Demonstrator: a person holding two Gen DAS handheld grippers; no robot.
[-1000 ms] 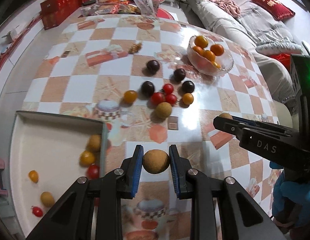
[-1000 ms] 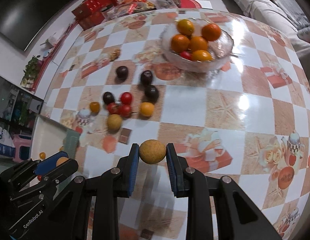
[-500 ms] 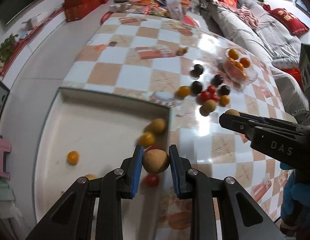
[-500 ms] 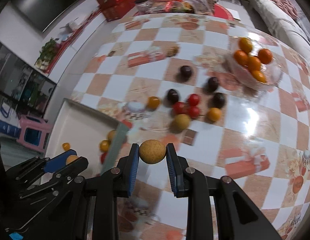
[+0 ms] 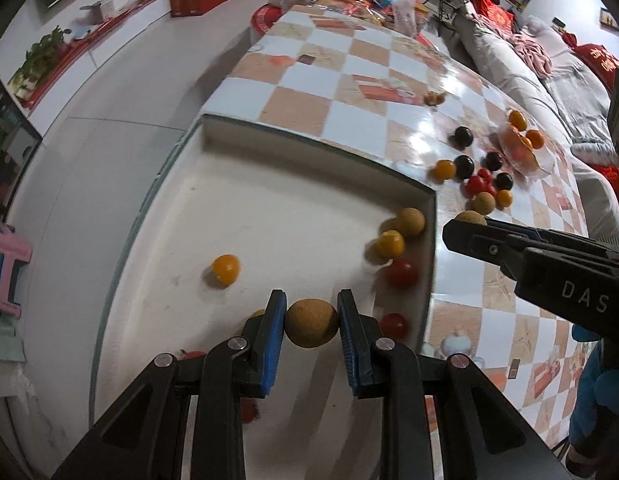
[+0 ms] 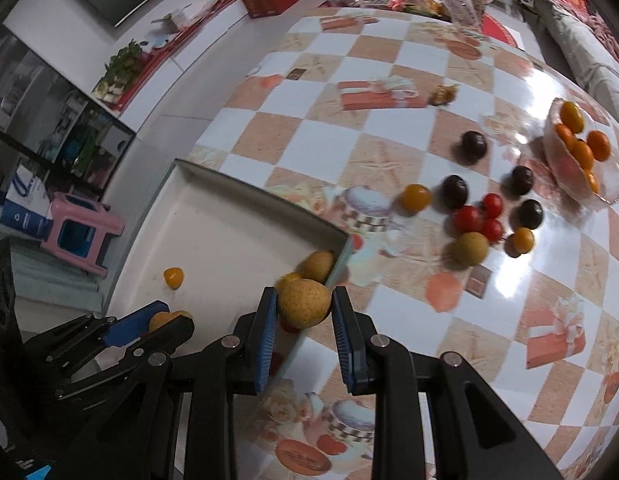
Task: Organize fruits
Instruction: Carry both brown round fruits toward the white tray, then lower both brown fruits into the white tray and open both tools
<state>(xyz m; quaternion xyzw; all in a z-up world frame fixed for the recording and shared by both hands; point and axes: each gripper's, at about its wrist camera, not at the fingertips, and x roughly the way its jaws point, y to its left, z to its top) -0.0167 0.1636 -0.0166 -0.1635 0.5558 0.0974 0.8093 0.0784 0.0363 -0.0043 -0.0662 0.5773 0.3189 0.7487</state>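
Your left gripper (image 5: 311, 322) is clenched on a tan, rough-skinned round fruit (image 5: 312, 323), its blue pads (image 5: 274, 332) pressing the fruit from both sides at the bottom centre of the left wrist frame; the fruit hangs over the white tray (image 5: 269, 208), which fills the middle of that frame; loose in the tray you have an orange fruit (image 5: 226, 270) toward its left, and, bunched against the right wall, a second tan fruit (image 5: 410, 222), a yellow fruit (image 5: 390, 243) touching it, and a red tomato (image 5: 401, 272) just below them; another red tomato (image 5: 394, 325) sits just right of your left gripper. Your right gripper (image 6: 304, 310) is likewise closed on a yellowish speckled fruit (image 6: 304, 307) at the lower centre of the right wrist frame, held above the tray's right edge; in the left wrist frame the same gripper enters from the right with that fruit peeking at its tip. On the checked tablecloth (image 6: 389, 128), at the right of the right wrist frame, a cluster still lies outside the tray: dark plums (image 6: 454, 191), red cherry tomatoes (image 6: 467, 219), a lone tan fruit (image 6: 471, 249) and small orange fruits (image 6: 416, 197); the glass bowl (image 6: 605, 196) at the far right edge holds oranges (image 6: 598, 145).
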